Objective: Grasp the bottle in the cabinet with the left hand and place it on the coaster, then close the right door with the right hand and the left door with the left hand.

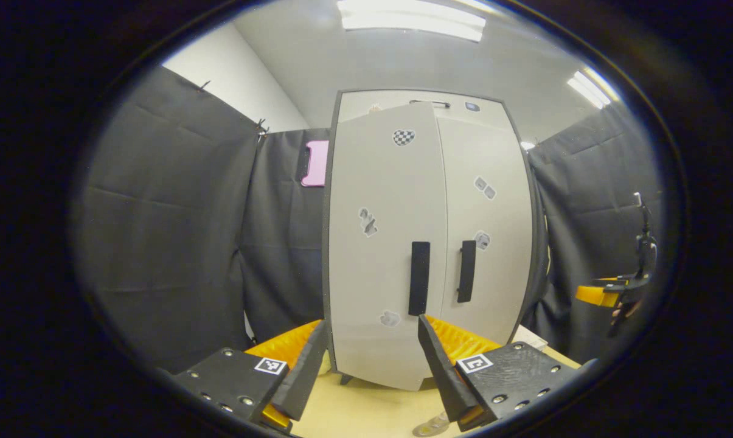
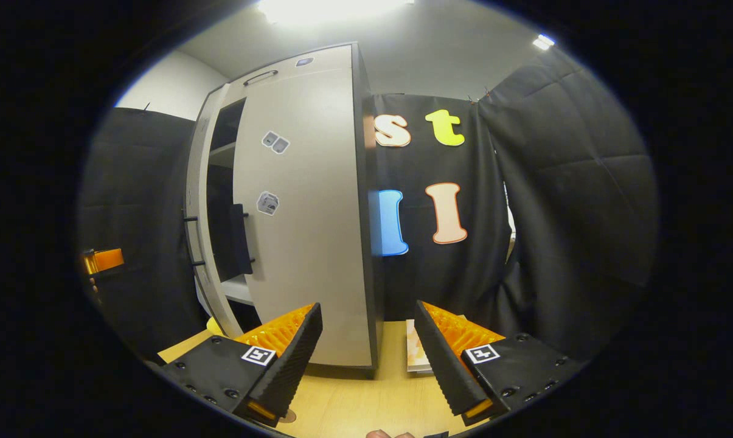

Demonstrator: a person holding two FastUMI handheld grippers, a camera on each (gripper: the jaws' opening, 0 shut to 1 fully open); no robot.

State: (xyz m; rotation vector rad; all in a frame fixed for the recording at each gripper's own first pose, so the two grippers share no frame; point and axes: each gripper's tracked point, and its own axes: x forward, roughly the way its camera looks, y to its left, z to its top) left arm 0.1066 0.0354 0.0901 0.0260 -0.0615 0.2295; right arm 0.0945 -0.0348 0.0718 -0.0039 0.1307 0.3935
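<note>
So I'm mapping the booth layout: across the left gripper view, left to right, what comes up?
Black cloth wall → pink item on it → left door, slightly ajar → right door → right gripper at the far edge.

In the left gripper view, a small clear round thing (image 1: 432,427) on the pale wooden bench (image 1: 366,407) is cut off by the bottom edge and too blurred to identify. The small stickers (image 1: 367,221) on the tall grey cabinet's left door (image 1: 381,243) are too small to make out. In the right gripper view, the closed right door (image 2: 308,213) hides most of the dark cabinet interior (image 2: 223,182), and a flat printed sheet (image 2: 416,353) lies partly behind the right finger (image 2: 457,365).
</note>
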